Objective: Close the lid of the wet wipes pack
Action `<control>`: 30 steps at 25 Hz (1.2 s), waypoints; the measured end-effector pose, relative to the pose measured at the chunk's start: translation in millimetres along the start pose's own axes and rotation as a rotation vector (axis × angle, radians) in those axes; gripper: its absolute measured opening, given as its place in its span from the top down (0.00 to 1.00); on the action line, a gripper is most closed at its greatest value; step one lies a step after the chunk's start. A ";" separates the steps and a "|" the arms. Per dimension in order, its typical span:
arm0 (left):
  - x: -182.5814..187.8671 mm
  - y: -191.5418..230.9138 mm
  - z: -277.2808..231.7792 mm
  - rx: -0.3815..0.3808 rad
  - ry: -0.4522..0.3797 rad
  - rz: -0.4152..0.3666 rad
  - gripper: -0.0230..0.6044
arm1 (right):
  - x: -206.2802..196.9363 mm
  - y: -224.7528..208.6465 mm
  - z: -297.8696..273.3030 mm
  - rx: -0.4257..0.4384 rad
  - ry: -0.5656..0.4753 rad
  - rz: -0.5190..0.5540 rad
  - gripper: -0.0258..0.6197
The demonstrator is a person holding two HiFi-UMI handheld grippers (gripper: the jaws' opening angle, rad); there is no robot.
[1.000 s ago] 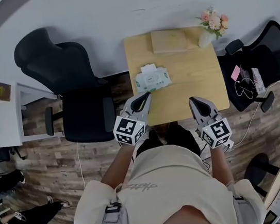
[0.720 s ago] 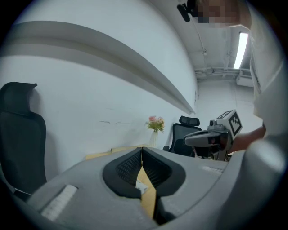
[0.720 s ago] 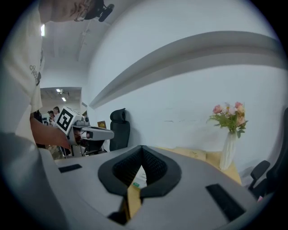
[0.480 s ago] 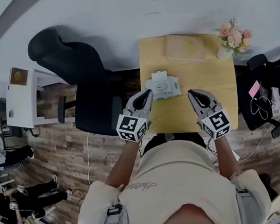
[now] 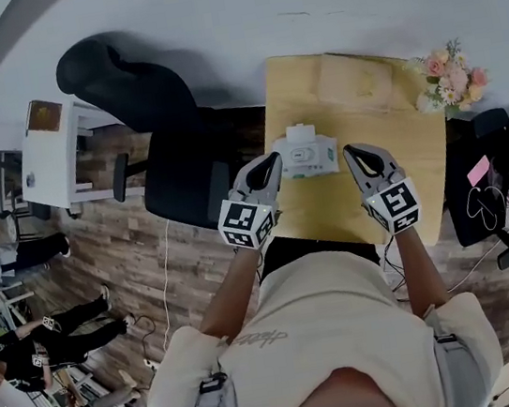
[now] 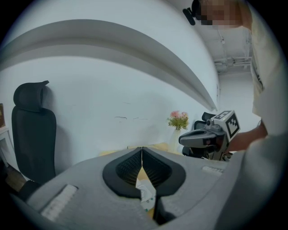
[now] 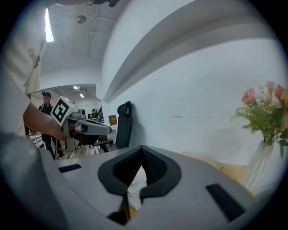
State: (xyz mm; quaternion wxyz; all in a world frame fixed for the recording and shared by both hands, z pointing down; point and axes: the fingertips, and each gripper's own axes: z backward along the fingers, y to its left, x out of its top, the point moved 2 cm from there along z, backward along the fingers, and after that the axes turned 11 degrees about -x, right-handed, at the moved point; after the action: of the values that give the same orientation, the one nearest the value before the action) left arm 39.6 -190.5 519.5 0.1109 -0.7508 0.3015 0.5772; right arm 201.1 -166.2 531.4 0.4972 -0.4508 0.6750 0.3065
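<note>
Left gripper [image 5: 272, 160] beside pack [image 5: 313, 157] — perhaps open

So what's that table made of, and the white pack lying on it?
The table: pale wood or wood-look laminate, matte, even yellowish tone; grain too small to tell. The wet wipes pack: probably soft white plastic film, judging by its rounded, pillowy edges.

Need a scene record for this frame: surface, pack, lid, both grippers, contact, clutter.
surface: wooden table
wet wipes pack: on table, between both gripper tips
lid: looks flipped up at far edge, not certain
left gripper: jaws together, empty, at pack's left end
right gripper: jaws together, empty, right of pack
contact: cannot tell
clutter: flower vase, tan box, far edge
</note>
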 end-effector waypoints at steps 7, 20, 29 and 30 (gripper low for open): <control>-16.3 20.9 -7.0 -0.026 0.019 0.025 0.93 | -8.1 2.3 -34.5 -0.022 0.047 -0.011 0.96; -57.2 60.6 -24.9 -0.075 0.052 0.080 0.93 | -38.2 10.9 -100.1 0.028 0.146 0.024 0.95; -71.7 72.4 -22.5 -0.073 0.072 0.100 0.93 | -78.5 12.2 -142.9 0.085 0.249 0.032 0.87; -72.9 72.2 -21.3 -0.073 0.075 0.100 0.93 | -84.6 11.3 -147.7 0.095 0.265 0.025 0.87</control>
State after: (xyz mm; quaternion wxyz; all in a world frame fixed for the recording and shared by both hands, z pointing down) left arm 3.6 -235.1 607.2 0.0432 -0.7593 0.3215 0.5641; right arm 140.8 -263.3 658.1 0.4207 -0.4548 0.7539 0.2184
